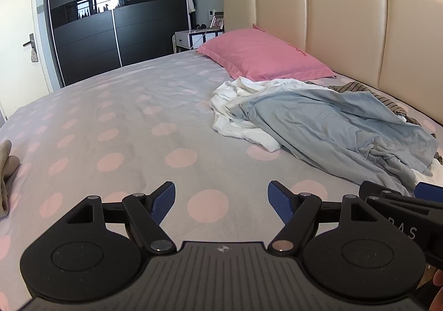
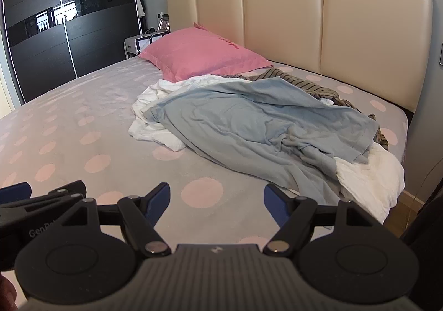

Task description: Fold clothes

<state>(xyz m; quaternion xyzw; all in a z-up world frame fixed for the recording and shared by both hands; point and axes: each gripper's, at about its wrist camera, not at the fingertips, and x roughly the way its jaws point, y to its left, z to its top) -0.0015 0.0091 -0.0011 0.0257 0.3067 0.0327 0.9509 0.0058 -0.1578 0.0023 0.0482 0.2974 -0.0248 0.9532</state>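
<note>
Both grippers, left gripper (image 1: 221, 200) and right gripper (image 2: 216, 201), gape wide and empty over the bed (image 1: 124, 117); I should pinch the blue garment (image 2: 263, 128) atop the pile by its near edge.

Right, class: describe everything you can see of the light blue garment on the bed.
The blue garment is a soft, thin-looking fabric, pale grey-blue and plain. It lies unfolded and crumpled on top of the pile, spread wide with bunched creases toward its right end. It covers much of a white garment that shows on both sides of it, and overlaps a striped garment behind. Its near edge rests on the spotted sheet. The pink pillow lies beyond. Neither hand-held gripper touches it.
</note>
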